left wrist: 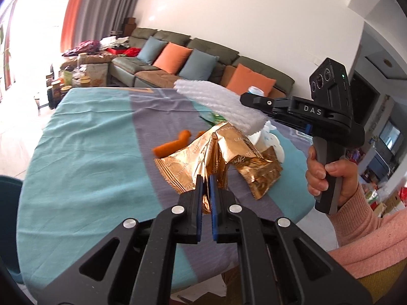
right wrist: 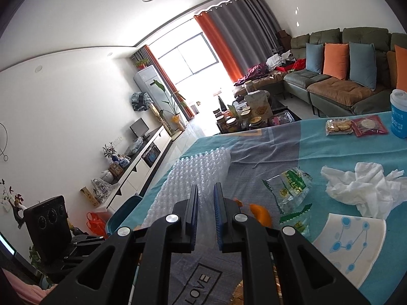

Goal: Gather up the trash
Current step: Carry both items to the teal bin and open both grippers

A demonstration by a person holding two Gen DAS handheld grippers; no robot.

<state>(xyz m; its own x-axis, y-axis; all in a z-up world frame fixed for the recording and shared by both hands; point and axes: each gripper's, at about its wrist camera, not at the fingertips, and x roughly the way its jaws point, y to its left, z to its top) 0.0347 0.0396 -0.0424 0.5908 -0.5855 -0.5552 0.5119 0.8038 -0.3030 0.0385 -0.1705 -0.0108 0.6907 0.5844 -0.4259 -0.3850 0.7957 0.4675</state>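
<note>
The left gripper (left wrist: pixel 206 178) was pressed together on the near edge of a crumpled gold foil wrapper (left wrist: pixel 218 157), the thin foil pinched between its blue pads, so that most of the wrapper hung and spread forward of the fingertips above the tablecloth (left wrist: pixel 89 152). Gripping the wrapper by its edge probably suited a sheet too flat and light to be taken any other way.

The right gripper (right wrist: pixel 206 190) was closed to a narrow gap on a sheet of bubble wrap (right wrist: pixel 193 178). In the right wrist view the sheet ran forward from between the pads toward the table's left edge; in the left wrist view it stood out from the jaws clear of the cloth, held up by a hand (left wrist: pixel 328 175) in a pink sleeve (left wrist: pixel 368 223). Both pieces appeared to be lifted so that they could be carried off together.

More trash lay on the cloth beyond the grippers: an orange peel (left wrist: pixel 173 145) near the middle, a clear green-printed wrapper (right wrist: pixel 290 188) just beyond it, a crumpled white tissue (right wrist: pixel 361 190) toward the right edge, and a white paper piece with blue dots (right wrist: pixel 356 244) at the near right. Near the far edge sat two sealed snack packets (right wrist: pixel 356 125) and a blue cup (right wrist: pixel 399 111), which looked like goods rather than rubbish. No bin could be made out for certain.
</note>
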